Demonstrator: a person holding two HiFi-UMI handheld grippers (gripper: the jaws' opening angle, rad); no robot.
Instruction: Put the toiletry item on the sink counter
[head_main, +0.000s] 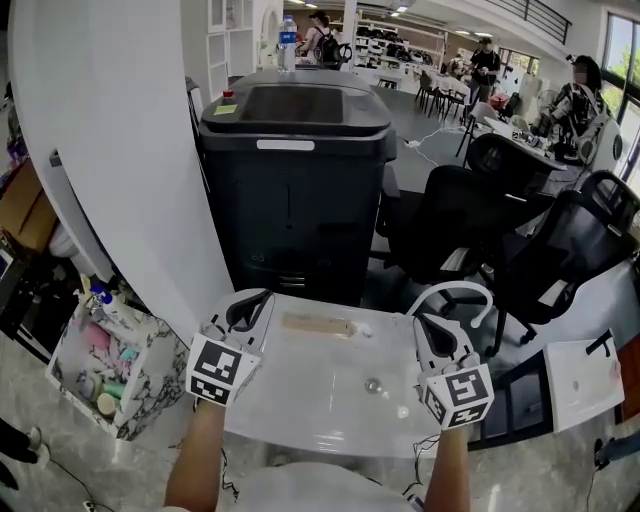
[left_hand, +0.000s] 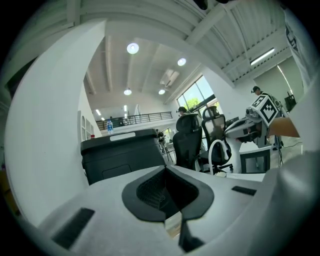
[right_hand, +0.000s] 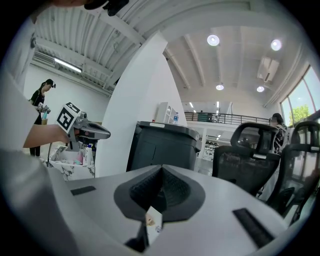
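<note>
Two grippers were held above a white sink counter (head_main: 300, 405), as seen in the head view. At the counter's 8 o'clock, a marbled basket (head_main: 145, 410) of bottles and tubes was set. The left gripper (head_main: 255, 303) was held at 10 o'clock, its jaws pressed together on nothing. The toiletry item (head_main: 318, 324), a flat tan oblong, was laid on the counter at 12 o'clock, between the two grippers and touched by neither; a black bin (head_main: 295, 190) was stood behind it. The right gripper (head_main: 425, 325) was held at 2 o'clock, just beside a white arched faucet (head_main: 455, 292), its jaws met at the tips. A small pale slip (right_hand: 152, 221) was seen low behind its pads.
</note>
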